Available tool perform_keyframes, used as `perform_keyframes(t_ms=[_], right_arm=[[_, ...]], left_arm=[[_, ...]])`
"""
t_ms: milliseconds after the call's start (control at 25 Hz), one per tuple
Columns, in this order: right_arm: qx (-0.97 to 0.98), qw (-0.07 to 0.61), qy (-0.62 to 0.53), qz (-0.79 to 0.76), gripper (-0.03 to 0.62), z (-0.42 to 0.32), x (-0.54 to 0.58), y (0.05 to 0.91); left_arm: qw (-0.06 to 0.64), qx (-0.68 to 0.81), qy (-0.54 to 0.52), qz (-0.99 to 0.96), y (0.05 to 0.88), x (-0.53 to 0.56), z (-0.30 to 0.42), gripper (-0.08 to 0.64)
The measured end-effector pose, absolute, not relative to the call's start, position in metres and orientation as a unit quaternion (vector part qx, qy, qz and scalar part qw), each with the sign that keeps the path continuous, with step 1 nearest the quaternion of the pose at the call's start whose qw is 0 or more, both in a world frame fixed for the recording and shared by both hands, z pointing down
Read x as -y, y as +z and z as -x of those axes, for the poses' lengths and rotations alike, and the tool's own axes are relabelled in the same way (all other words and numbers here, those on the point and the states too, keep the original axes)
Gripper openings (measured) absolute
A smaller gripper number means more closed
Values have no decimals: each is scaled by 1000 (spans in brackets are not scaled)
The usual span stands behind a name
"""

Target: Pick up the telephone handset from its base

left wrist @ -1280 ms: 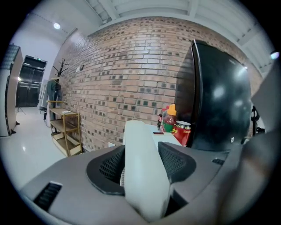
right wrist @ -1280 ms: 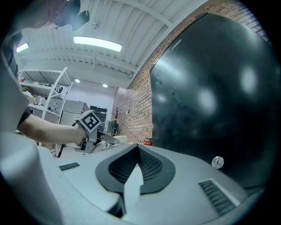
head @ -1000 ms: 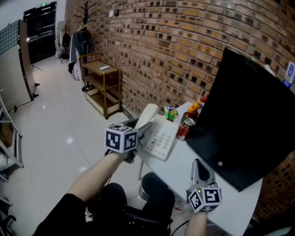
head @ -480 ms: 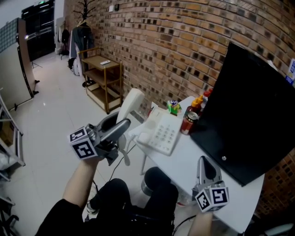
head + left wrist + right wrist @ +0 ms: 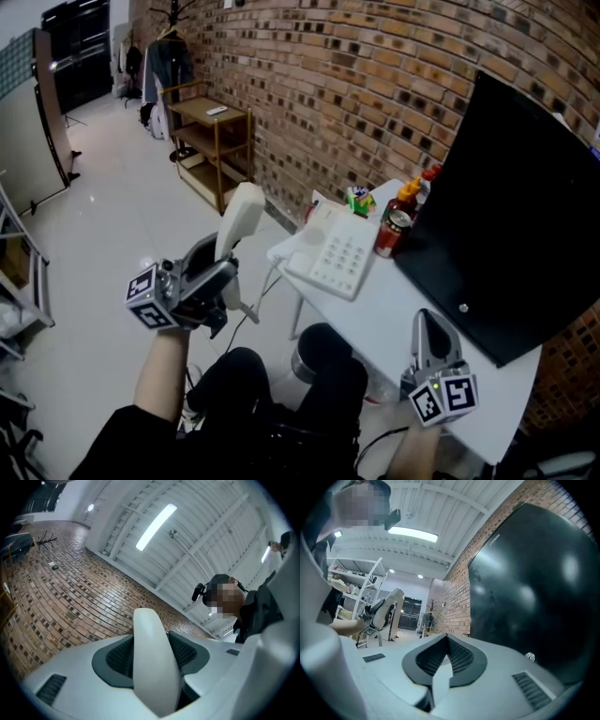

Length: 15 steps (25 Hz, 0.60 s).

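Note:
The white telephone handset point(image 5: 240, 217) stands nearly upright in the air, left of the table, with my left gripper point(image 5: 216, 265) shut on its lower part. In the left gripper view the handset point(image 5: 154, 663) fills the gap between the two dark pads and points up at the ceiling. Its cord point(image 5: 255, 298) trails back to the white telephone base point(image 5: 335, 260), which lies on the table's left end with its keypad showing. My right gripper point(image 5: 425, 323) rests low over the table's near edge, jaws together with nothing in them point(image 5: 446, 656).
A big black monitor point(image 5: 520, 220) leans at the table's right. Sauce bottles and a can point(image 5: 394, 232) stand behind the base, beside a small green item point(image 5: 359, 199). The white table point(image 5: 394, 323) is narrow. A brick wall and a wooden shelf unit point(image 5: 211, 141) lie beyond.
My left gripper has lifted the handset off the base, carried it left and away from the table, and tilted it upright. The right gripper has stayed in place.

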State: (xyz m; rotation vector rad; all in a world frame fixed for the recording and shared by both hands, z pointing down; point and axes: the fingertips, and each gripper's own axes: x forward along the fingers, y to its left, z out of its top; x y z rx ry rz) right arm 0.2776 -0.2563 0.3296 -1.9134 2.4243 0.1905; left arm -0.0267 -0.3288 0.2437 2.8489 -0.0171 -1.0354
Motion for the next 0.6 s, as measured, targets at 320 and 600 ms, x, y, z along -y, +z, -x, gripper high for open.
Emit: perform_keyframes(t_ms=[320,600], right_arm=[[-782,30,62,619,6,-278,253,328],[-786,34,65,615,6,-277,256,327]], left_arm=[[62,-13,-360,-931,239,327,29,239],[52,-26,-382,-922,229,325,31,239]])
